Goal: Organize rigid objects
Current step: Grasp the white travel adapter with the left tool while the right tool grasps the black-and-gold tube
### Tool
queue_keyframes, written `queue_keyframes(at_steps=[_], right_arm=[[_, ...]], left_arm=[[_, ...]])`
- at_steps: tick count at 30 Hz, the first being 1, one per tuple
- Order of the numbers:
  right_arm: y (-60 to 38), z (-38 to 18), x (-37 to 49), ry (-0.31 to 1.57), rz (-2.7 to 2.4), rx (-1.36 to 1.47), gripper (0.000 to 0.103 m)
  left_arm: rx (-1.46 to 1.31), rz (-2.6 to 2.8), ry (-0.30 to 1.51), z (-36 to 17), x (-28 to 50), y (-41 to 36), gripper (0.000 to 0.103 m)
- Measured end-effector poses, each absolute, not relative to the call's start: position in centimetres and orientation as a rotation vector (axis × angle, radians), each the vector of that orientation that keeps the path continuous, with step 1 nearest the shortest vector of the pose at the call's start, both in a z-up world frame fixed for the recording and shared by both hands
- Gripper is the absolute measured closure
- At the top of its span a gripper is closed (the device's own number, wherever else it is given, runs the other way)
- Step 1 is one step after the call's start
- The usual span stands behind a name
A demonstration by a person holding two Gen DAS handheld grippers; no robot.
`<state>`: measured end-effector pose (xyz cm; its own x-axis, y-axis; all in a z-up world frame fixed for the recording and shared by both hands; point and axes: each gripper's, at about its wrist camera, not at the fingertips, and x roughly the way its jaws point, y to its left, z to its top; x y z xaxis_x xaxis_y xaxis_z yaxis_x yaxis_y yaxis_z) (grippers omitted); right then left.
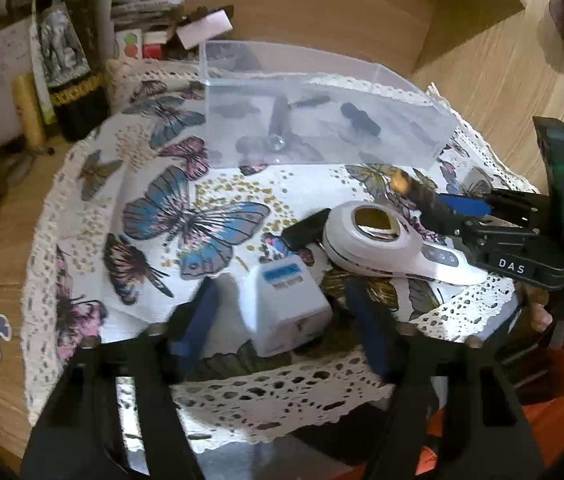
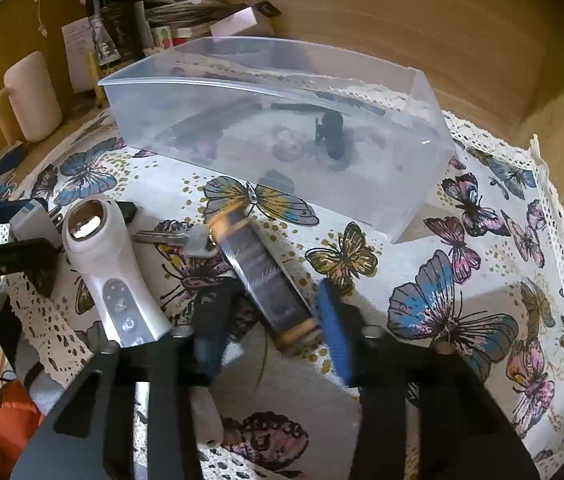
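My left gripper (image 1: 282, 312) is open, its blue pads on either side of a white plug adapter (image 1: 286, 308) on the butterfly cloth, not touching it. My right gripper (image 2: 269, 328) is open around a dark lighter with gold ends (image 2: 265, 272); this gripper also shows in the left wrist view (image 1: 462, 208). A white handheld device (image 2: 109, 268), also in the left wrist view (image 1: 386, 240), lies between them. A key (image 2: 177, 238) lies beside the lighter. A clear plastic bin (image 2: 282, 128), also in the left wrist view (image 1: 322, 120), holds a few dark objects.
A butterfly tablecloth with lace edge (image 1: 81, 220) covers the round table. Books, boxes and a dark bottle (image 1: 73, 80) crowd the back left. A white mug (image 2: 29, 100) stands left of the bin. A wooden wall runs behind.
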<state>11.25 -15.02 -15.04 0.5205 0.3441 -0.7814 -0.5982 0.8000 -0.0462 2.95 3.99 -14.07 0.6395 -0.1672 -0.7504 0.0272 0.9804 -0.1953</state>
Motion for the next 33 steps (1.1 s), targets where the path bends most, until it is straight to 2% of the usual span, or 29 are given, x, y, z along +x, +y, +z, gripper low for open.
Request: queue_keyframes(at_steps=[4, 9, 12, 14, 27, 30, 31, 33], right_arm=[[-15.0, -14.9, 10.8, 0.847, 0.573, -0.345, 0.082], [-15.4, -14.8, 10.9, 0.866, 0.581, -0.326, 0.082], [-15.2, -14.8, 11.2, 0.878, 0.590, -0.320, 0.078], [-14.9, -14.8, 11.5, 0.877, 0.594, -0.318, 0.070], [-14.0, -15.0, 13.1, 0.891, 0.589, -0.284, 0.069], [-13.5, -15.1, 13.1, 0.879, 0.585, -0.297, 0.075], [-13.4, -15.1, 13.1, 0.874, 0.583, -0.301, 0.083], [-13.3, -15.0, 13.0, 0.865, 0.580, -0.307, 0.083]], left_arm=[[-0.169, -0.109, 0.870, -14.0, 3.1, 3.6, 0.052], [-0.196, -0.112, 0.875, -13.8, 3.0, 4.3, 0.052], [-0.214, -0.107, 0.868, -13.6, 2.8, 4.9, 0.053], [-0.225, -0.103, 0.860, -13.3, 2.7, 5.2, 0.053], [-0.297, -0.119, 0.861, -14.0, 3.0, 6.2, 0.054], [-0.305, -0.113, 0.862, -14.1, 3.2, 6.1, 0.059], [-0.309, -0.108, 0.860, -14.0, 3.3, 6.1, 0.060], [-0.313, -0.099, 0.852, -13.8, 3.4, 6.2, 0.062]])
